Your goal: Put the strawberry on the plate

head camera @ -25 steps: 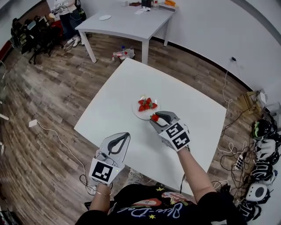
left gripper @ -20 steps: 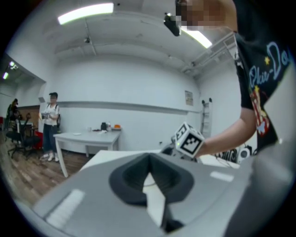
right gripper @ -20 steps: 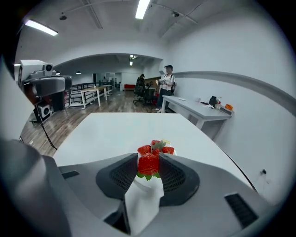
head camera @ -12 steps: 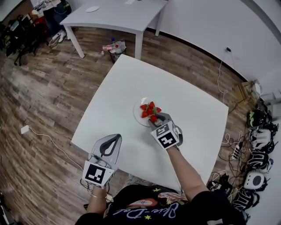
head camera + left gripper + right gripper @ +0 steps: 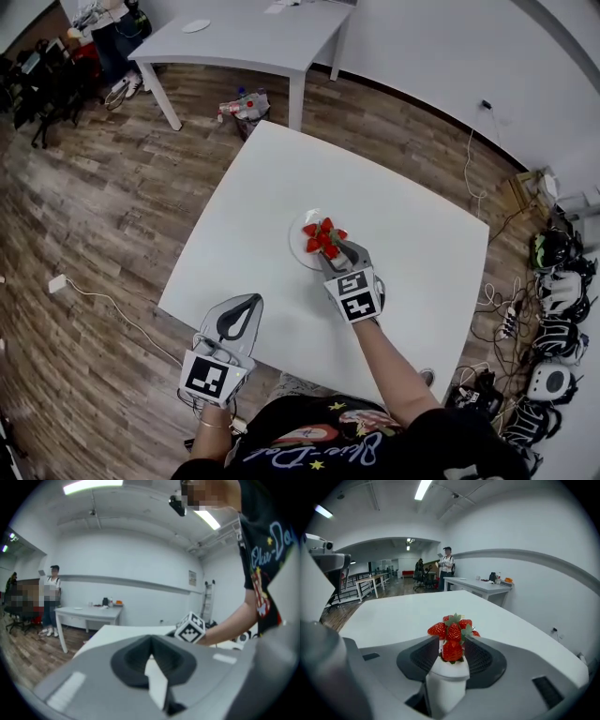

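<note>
A small red strawberry point(image 5: 452, 651) is clamped between the right gripper's point(image 5: 453, 641) fingers, at the near rim of a round white plate point(image 5: 294, 246) heaped with red strawberries point(image 5: 321, 232).

White table point(image 5: 262, 216), plate point(image 5: 298, 246) of strawberries point(image 5: 322, 234) on it

Bright, even light from ceiling tubes point(image 5: 423, 489), faint shadows, fisheye-bent edges, soft foreground.

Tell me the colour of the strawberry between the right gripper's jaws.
Red; the strawberry shows best in the right gripper view.
</note>
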A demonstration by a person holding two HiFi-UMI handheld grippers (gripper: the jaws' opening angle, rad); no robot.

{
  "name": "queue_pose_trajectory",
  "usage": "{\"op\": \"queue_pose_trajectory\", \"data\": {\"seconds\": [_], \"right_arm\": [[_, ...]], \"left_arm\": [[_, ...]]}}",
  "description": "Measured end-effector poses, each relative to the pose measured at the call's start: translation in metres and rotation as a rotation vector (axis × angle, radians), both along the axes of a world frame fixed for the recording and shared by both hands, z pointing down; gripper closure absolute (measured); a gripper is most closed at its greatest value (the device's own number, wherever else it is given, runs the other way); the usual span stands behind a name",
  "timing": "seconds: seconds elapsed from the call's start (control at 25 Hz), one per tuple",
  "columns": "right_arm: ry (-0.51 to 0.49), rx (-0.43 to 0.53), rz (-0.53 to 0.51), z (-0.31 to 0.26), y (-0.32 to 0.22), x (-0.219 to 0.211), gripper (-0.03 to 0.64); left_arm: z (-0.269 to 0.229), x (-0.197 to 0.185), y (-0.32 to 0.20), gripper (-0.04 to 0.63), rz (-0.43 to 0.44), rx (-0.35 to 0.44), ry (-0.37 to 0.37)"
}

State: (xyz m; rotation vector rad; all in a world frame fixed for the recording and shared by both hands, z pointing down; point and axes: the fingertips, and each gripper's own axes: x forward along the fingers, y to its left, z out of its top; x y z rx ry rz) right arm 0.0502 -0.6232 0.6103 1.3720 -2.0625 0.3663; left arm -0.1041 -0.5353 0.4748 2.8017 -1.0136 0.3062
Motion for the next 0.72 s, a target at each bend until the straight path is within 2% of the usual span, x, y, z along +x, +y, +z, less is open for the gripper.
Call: {"op": "queue_pose_trajectory", "data": {"seconds": [0.12, 0.28, 0.32, 0.36, 0.44, 0.56, 0.72], "right_arm": [[-0.042, 0.108, 0.036, -0.027, 0.006, 0.007, 0.466], [-0.22, 0.217, 0.036, -0.076, 0.035, 0.011, 0.47], [-0.259, 0.235, 0.035, -0.087, 0.044, 0.014, 0.513], [-0.292, 0.25, 0.027, -0.098, 0.054, 0.016, 0.577], [-0.35, 0.267, -0.001, -0.116, 0.077, 0.019, 0.595], [-0.404, 0.286, -0.055, -0.138, 0.118, 0.023, 0.6], [-0.408, 0.297, -0.116, -0.153, 0.173, 0.037, 0.6]], "left_arm": [[-0.006, 0.002, 0.004, 0.595, -0.002, 0.023, 0.001], [-0.016, 0.013, 0.017, 0.595, -0.006, 0.063, 0.004], [-0.02, 0.017, 0.021, 0.595, -0.006, 0.072, 0.006], [-0.023, 0.022, 0.026, 0.595, -0.006, 0.081, 0.009], [-0.03, 0.032, 0.038, 0.595, -0.009, 0.1, 0.018], [-0.039, 0.047, 0.063, 0.595, -0.017, 0.124, 0.025], [-0.047, 0.071, 0.102, 0.595, -0.032, 0.124, 0.053]]}}
